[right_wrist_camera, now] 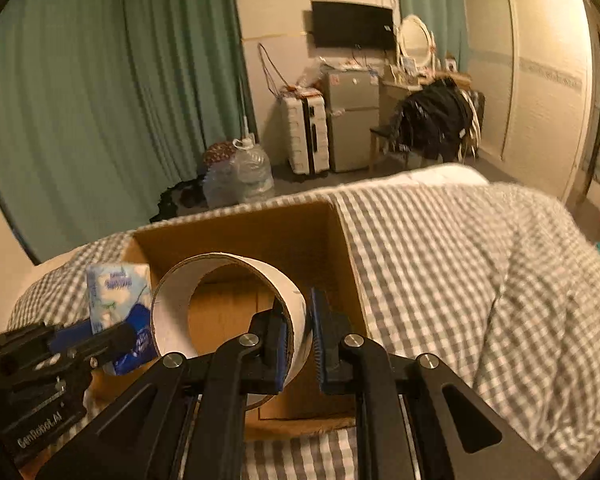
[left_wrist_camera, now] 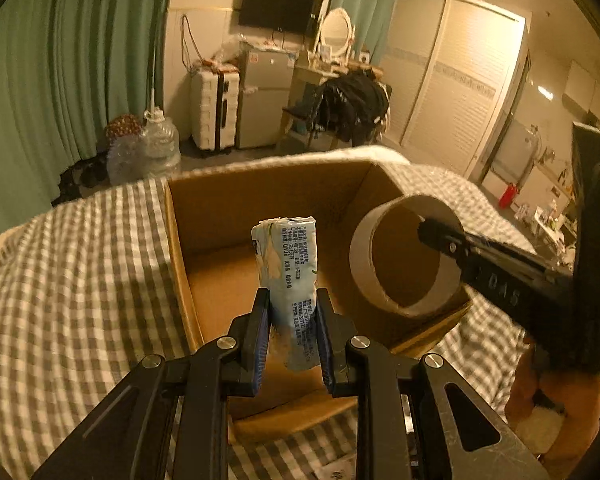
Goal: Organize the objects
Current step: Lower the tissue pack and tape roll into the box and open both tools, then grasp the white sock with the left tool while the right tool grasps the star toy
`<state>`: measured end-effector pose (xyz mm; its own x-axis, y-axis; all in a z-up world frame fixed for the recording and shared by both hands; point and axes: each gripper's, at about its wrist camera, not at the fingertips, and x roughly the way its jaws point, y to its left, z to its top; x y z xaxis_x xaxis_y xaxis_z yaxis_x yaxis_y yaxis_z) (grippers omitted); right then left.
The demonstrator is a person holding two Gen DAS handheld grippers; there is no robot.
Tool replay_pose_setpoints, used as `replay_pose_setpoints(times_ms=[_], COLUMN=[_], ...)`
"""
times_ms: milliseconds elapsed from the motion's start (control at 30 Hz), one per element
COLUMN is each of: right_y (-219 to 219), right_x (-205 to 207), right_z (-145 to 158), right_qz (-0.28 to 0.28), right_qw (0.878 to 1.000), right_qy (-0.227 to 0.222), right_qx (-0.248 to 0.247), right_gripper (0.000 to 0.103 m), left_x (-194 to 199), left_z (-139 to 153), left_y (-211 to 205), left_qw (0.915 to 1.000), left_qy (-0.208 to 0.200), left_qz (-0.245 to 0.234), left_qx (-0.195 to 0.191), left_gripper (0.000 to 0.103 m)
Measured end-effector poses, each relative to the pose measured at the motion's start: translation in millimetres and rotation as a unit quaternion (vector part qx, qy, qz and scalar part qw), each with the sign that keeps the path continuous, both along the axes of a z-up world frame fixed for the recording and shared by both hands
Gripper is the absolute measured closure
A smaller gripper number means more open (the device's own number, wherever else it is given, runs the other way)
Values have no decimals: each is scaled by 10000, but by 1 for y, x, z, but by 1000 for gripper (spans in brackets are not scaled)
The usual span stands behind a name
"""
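The tissue pack [left_wrist_camera: 290, 280] is clamped by the left gripper [left_wrist_camera: 293, 336] and the tape core [right_wrist_camera: 228, 304] by the right gripper [right_wrist_camera: 300, 344] over the cardboard box [left_wrist_camera: 276, 184], with checked bedding [left_wrist_camera: 80, 280] from 3 to 9 o'clock.

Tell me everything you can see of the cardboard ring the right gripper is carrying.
The wide brown cardboard ring is a short hollow tube, open at both ends, pale outside and tan inside, apparently an empty tape core. The right gripper is shut on its wall, one finger inside and one outside. It hangs tilted over the open brown cardboard box on the grey checked bedspread, beside the light blue tissue pack in the left gripper.
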<state>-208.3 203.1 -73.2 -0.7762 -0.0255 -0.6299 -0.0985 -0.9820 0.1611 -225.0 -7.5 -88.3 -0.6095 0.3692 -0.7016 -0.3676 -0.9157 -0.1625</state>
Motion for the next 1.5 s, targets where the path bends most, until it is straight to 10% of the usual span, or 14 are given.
replay_pose_setpoints(times_ms=[367,500,633,1200,1500], right_y=[11,6,2,-14,-38], right_x=[-15,-6,11,110,167], right_z=[-30,-33,-28,14,-10], right_qz=[-143,-108,-113,-2,216], right_qw=[9987,9980,9986,9998,9957], right_qy=[-283,-311,-235,-114,-643], right_qx=[-402,-535,-454,191,627], right_gripper=[84,51,45,39,39], left_x=[5,14,25,96,136], left_z=[-19,-14,-7,23,-21], left_y=[8,9,9,-13,-38], left_qw=[9996,9996,9998,9986,9952], left_qy=[-116,-197,-46,168,-200], left_qz=[-192,-202,-64,400,624], left_qx=[-175,-77,-186,-315,-730], left_gripper=[75,43,29,24,22])
